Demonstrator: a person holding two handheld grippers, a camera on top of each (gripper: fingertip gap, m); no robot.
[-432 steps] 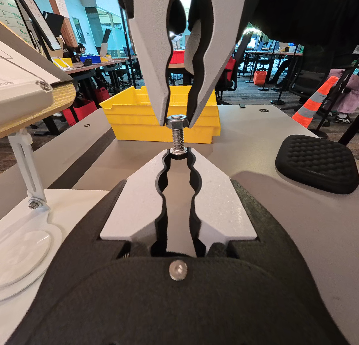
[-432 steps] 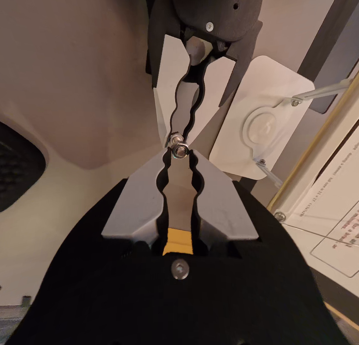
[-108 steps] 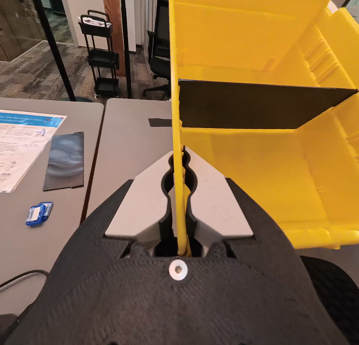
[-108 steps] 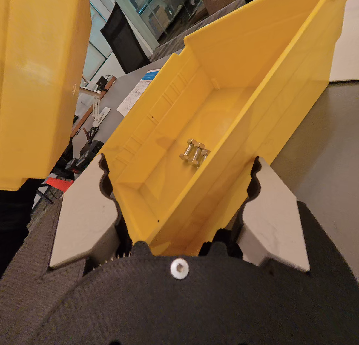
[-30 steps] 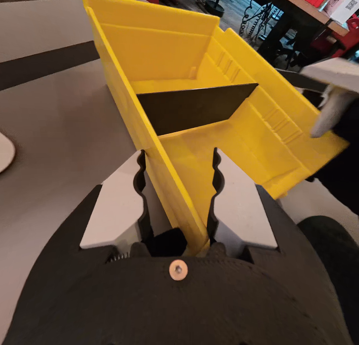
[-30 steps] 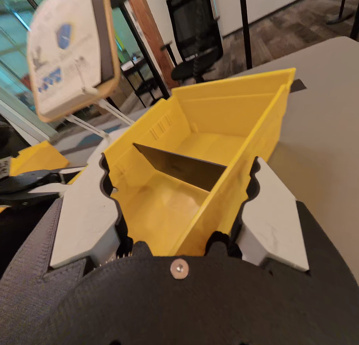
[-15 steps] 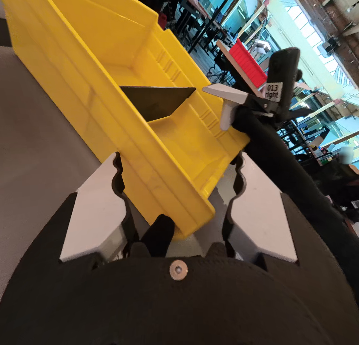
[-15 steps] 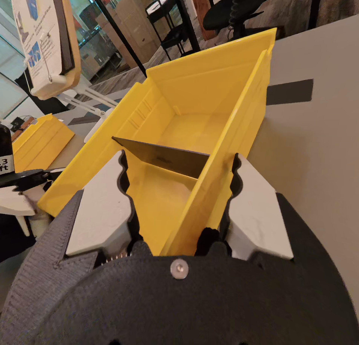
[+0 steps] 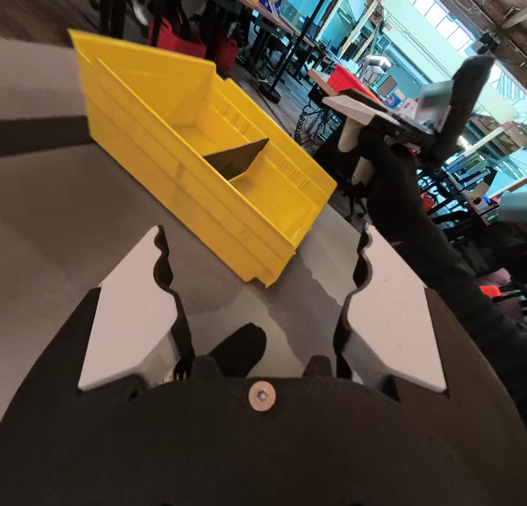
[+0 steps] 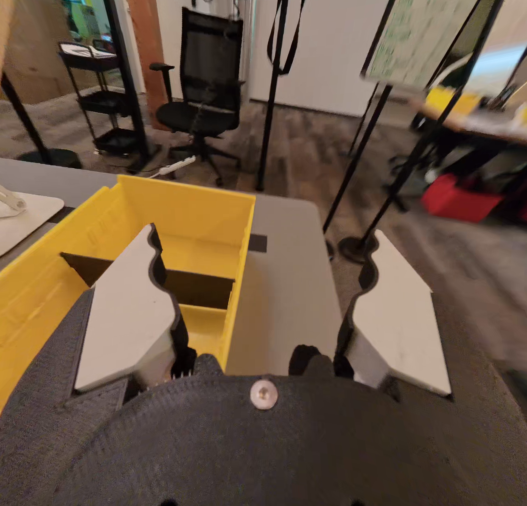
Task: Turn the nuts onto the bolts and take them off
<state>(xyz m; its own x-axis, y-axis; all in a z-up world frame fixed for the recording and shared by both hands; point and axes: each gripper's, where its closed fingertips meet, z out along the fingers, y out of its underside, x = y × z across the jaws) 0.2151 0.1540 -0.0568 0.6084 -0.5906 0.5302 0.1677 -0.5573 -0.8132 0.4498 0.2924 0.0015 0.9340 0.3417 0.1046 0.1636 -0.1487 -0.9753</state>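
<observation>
A yellow bin (image 9: 171,156) with a black divider (image 9: 233,161) rests on the grey table (image 9: 57,221). No nuts or bolts show in either view. My left gripper (image 9: 262,230) is open and empty, drawn back from the bin's near corner. My right gripper (image 10: 263,231) is open and empty, above the bin's right wall (image 10: 239,264); the bin (image 10: 185,201) and its divider (image 10: 199,288) lie to its left. The right gripper also shows in the left wrist view (image 9: 353,113), held by a black-gloved hand beyond the bin's far side.
A white stand base (image 10: 25,218) lies left of the bin. A black tape patch (image 10: 256,243) marks the table near its far right corner (image 10: 310,207). Beyond the edge stand a black office chair (image 10: 208,93), stand poles and a red bin (image 10: 456,201).
Both grippers have opened wider and drawn back from the bin's walls. The left now sits off the bin's corner. The right has swung to the right and risen.
</observation>
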